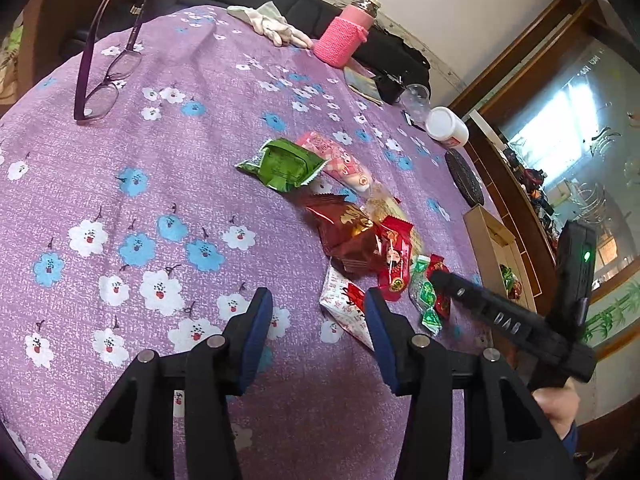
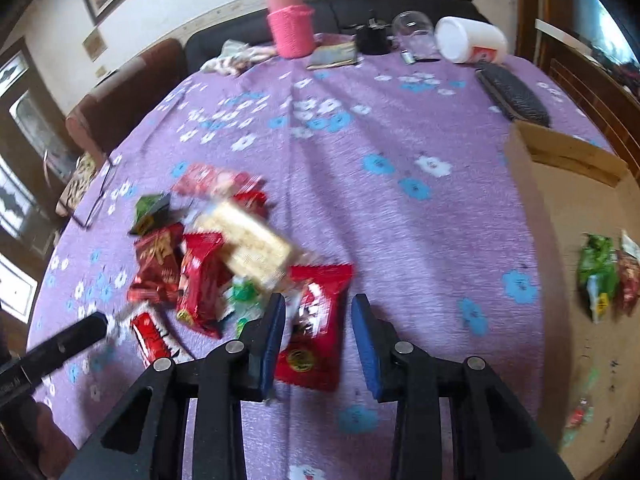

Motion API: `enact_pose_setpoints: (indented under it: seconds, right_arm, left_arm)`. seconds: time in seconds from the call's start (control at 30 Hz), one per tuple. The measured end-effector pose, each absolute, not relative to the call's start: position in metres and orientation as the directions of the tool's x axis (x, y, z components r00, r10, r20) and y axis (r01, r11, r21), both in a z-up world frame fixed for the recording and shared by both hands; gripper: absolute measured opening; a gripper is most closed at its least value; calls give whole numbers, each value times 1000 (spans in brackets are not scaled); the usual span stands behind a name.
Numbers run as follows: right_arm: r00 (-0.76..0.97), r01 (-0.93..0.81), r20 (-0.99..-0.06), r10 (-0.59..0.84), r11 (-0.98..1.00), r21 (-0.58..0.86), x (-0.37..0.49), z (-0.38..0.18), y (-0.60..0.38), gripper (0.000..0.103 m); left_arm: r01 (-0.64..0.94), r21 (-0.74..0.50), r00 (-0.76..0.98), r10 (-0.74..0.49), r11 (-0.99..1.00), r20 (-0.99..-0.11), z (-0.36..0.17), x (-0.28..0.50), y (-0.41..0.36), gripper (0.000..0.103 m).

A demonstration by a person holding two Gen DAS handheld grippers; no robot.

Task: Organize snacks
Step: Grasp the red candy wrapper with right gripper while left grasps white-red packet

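- Purple cloth printed with blue and white flowers covers the worktop, and the snacks lie on it in a loose pile.
- In the left wrist view the pile runs as a slanted band from the middle of the frame down toward the lower right: a green packet at the top, its long axis roughly across the frame, then a pink packet slanting down to the right.
- Below these sit a dark red-brown packet and a bright red packet, the latter with its long axis close to up-and-down in the frame.
- A white packet with red print lies at the bottom of the band, one end pointing to the lower right (partly hidden behind a blue pad).
- Left claw: the jaws stand apart with nothing pressed between them; the right pad sits just over the white packet's edge.
- Right claw, seen from its own camera: jaws apart above a red packet whose long axis runs up-and-down between the pads; contact cannot be made out (the frame is blurred).
- A pale cracker packet lies on top of the pile, slanting to the lower right.
- At the right edge stands a cardboard box with a few packets inside.
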State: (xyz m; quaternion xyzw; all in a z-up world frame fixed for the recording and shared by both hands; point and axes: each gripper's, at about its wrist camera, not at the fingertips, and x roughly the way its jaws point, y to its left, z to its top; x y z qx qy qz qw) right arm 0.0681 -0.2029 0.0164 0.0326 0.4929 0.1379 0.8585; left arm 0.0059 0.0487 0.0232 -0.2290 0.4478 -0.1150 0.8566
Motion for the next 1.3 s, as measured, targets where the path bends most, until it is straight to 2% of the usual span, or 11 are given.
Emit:
enact_pose_setpoints:
  seconds: [0.03,0.07,0.17,0.37,0.43,0.57,0.8,0.97,1.2,1.3]
  right_arm:
    - [493,-213,-835,245,964,158,66,15,-199,33]
    - [512,-217,-834,204,971,105,64,13,-195,25]
    - [530,-212,-828,183,974,79,59,14,-196,20]
    - [590,-236,-768,251,963,133,43,38,-204,19]
    - [590,-304,-747,306,941,146,33,48,-193,19]
    - [522,-428,-770,368,893,137,21,44,-159,20]
    - [525,-439,-812,257,898,0,16,17,-127,20]
    - [423,-511,-812,403,846,154,3,20,-122,20]
    - [523,-423,-745,415,885,196,10,39,-153,20]
    - [555,-396,-724,409,896,202,15,42,-163,20]
  left_arm:
    - [-10,-500,570,-406,866,-714,23,6,49,47]
    - [-12,-502,567,-408,865,-716,22,7,49,47]
    - [-15,-495,563,-402,869,-722,21,7,48,47]
    - [-30,-496,567,-394,868,-723,20,10,51,47]
    - [-31,-492,568,-390,870,-724,20,10,51,47]
    - [-38,-476,585,-366,879,-724,22,7,53,47]
    - [-40,-473,587,-363,880,-724,23,6,53,47]
    - [-41,-470,595,-356,882,-720,24,4,54,47]
    - [-4,-447,562,-368,895,-741,20,8,40,47]
    - [56,-375,553,-341,925,-760,21,7,19,47]
